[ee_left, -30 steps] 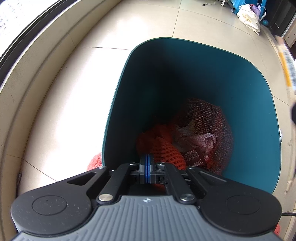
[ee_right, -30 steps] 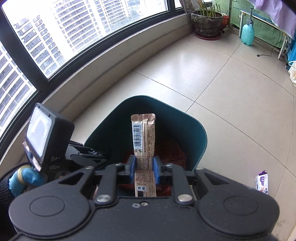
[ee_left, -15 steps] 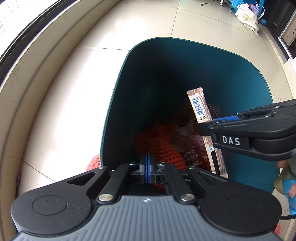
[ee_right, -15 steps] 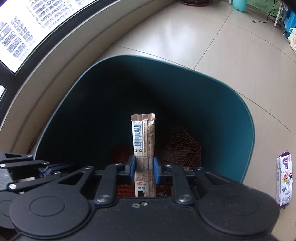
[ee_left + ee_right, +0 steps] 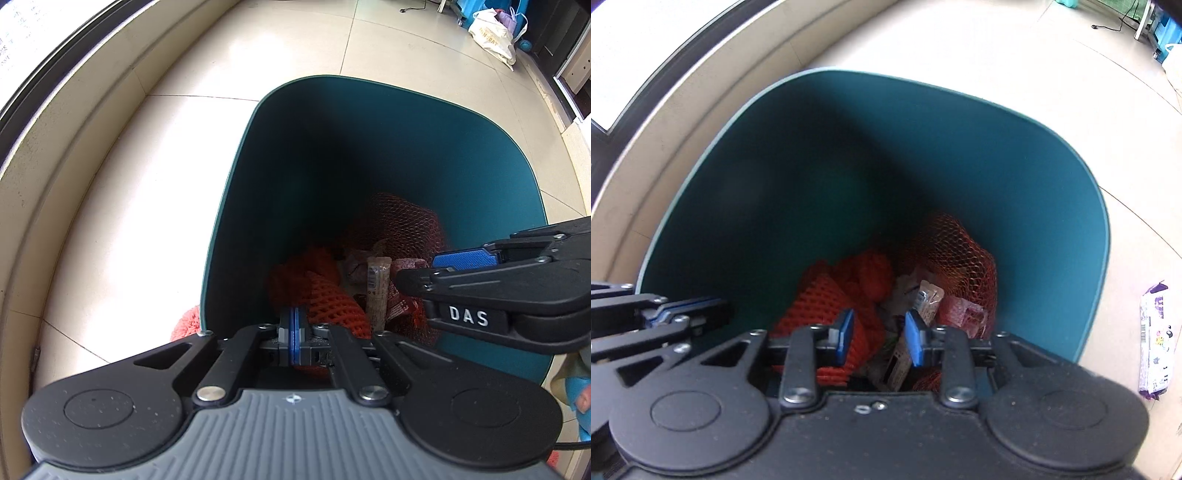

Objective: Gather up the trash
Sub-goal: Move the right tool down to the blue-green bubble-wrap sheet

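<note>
Right gripper (image 5: 878, 338) sits over the mouth of the teal bin (image 5: 820, 158), pointing steeply down, and its blue pads have just been spreading apart, with a clear gap between them. Nothing is pinched there. The long beige snack wrapper (image 5: 925, 301) with the barcode lies loose inside the bin, past the right-hand pad, leaning on the pile. From the left wrist view the same wrapper (image 5: 377, 286) stands nearly upright among the trash, free of the right gripper (image 5: 430, 267), which reaches in from the right edge.

Left gripper (image 5: 293, 334) has its blue pads pressed flat together, and they meet right at the near rim of the bin (image 5: 369, 147). Whether they pinch that rim I cannot tell from here.

Down in the bin: orange foam netting (image 5: 827, 299) on the left, a red mesh bag (image 5: 955, 251) against the right wall, and crumpled reddish packets (image 5: 967, 314) between them.

Outside on the tiled floor (image 5: 1034, 59), a purple-and-white packet (image 5: 1154, 341) lies just beside the bin on the right. By the bin's left side, a bit of orange netting (image 5: 186, 323) sits on the floor. Far off, a white shopping bag (image 5: 493, 31) rests near the wall.
</note>
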